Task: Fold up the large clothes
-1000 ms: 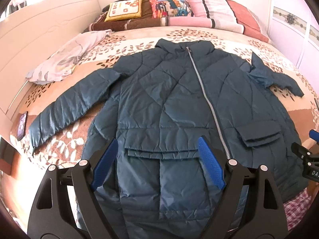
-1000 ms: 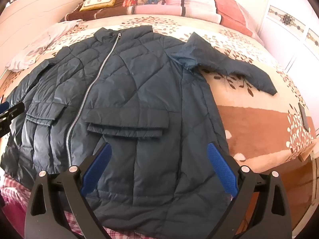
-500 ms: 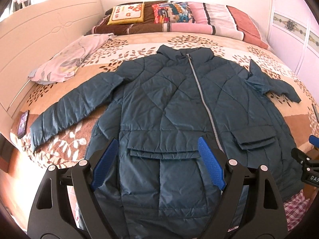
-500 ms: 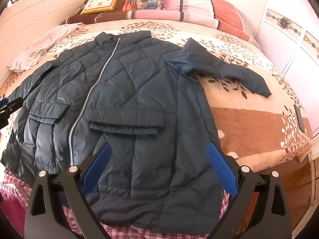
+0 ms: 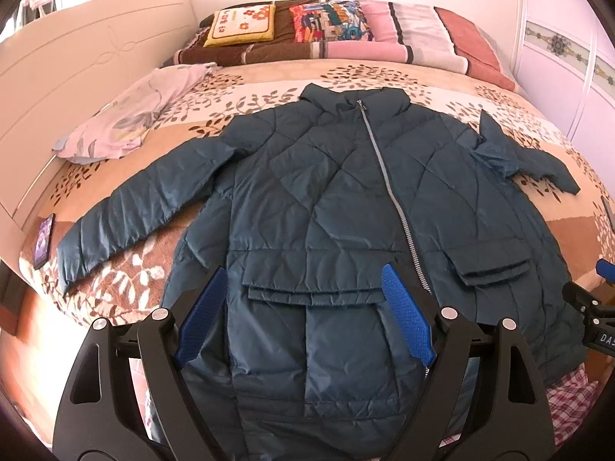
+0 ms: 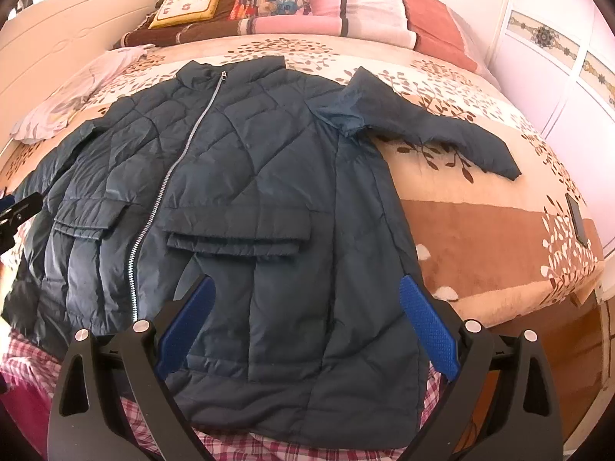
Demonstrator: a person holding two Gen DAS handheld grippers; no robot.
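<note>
We list: phone (image 5: 43, 239) at bed's left edge | pale pillow (image 5: 130, 115) beside it | our left gripper (image 5: 305, 315), fingers wide, holding nothing | dark teal quilted jacket (image 5: 346, 199) flat, zipped, front up, sleeves spread on floral bed (image 5: 384, 77) | our right gripper (image 6: 307, 324), fingers wide, empty, above the hem.

Floral-covered bed (image 5: 442, 88) carries the spread jacket (image 5: 346, 199); pillows (image 5: 330, 27), crumpled cloth (image 5: 134, 115), phone (image 5: 43, 236) too.
</note>
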